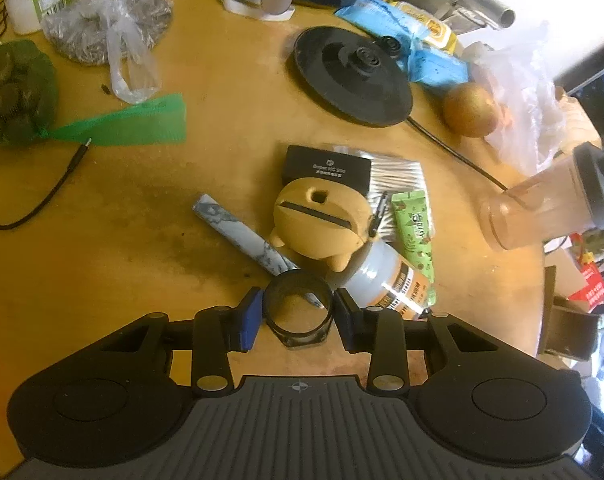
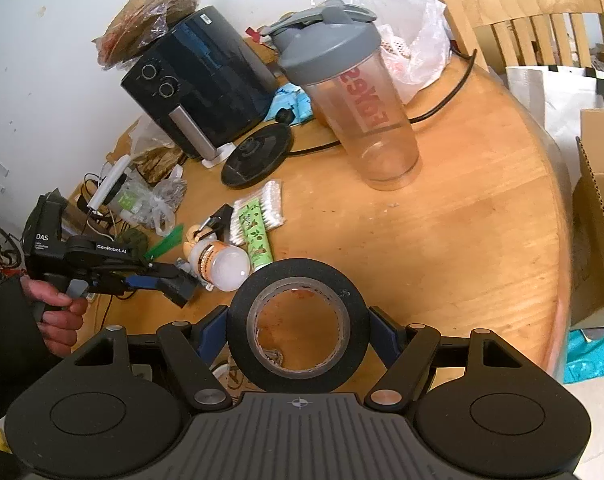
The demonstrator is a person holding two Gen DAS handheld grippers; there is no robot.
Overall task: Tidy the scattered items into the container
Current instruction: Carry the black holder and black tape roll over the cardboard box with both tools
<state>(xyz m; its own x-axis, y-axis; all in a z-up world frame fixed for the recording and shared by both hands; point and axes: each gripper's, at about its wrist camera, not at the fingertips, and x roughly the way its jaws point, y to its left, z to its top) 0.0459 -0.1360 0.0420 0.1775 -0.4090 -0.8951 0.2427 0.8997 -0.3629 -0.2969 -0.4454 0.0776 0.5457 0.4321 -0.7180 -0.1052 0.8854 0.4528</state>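
Black plastic ring (image 1: 297,307), small & see-through-rimmed, sits between the pads of the left gripper (image 1: 297,312); the blue pad (image 1: 250,320) and the dark one touch its sides, so jaws look narrow & clamped on it, prob. just picked off the wooden table (image 1: 101,220) beside the cluster of loose bits. That cluster lies just ahead of it: a marbled grey stick (image 1: 241,236), a tan pig-shaped figure (image 1: 318,220) leaning on a white bottle w/ orange label (image 1: 382,280), a green tube (image 1: 414,232), a pack of cotton swabs (image 1: 398,176) and a small black box (image 1: 326,166) behind. Right gripper (image 2: 297,328) holds a black tape roll (image 2: 297,324) across its width, jaws wide b/c the roll is wide, pads pressed on both sides of the rim. Which container is meant I can't say for sure; a cardboard box (image 2: 598,216) stands open off the table's edge at the right of the right wrist view, a likely target, w/ a clear shaker bottle (image 2: 358,96) upright on the table nearer by. Pose: left gripper tilts steeply down at the table, held by a hand (image 2: 57,304) on its grip, seen low at the left; right one angles down less steeply, out over the table edge, roll held face-on to the camera.
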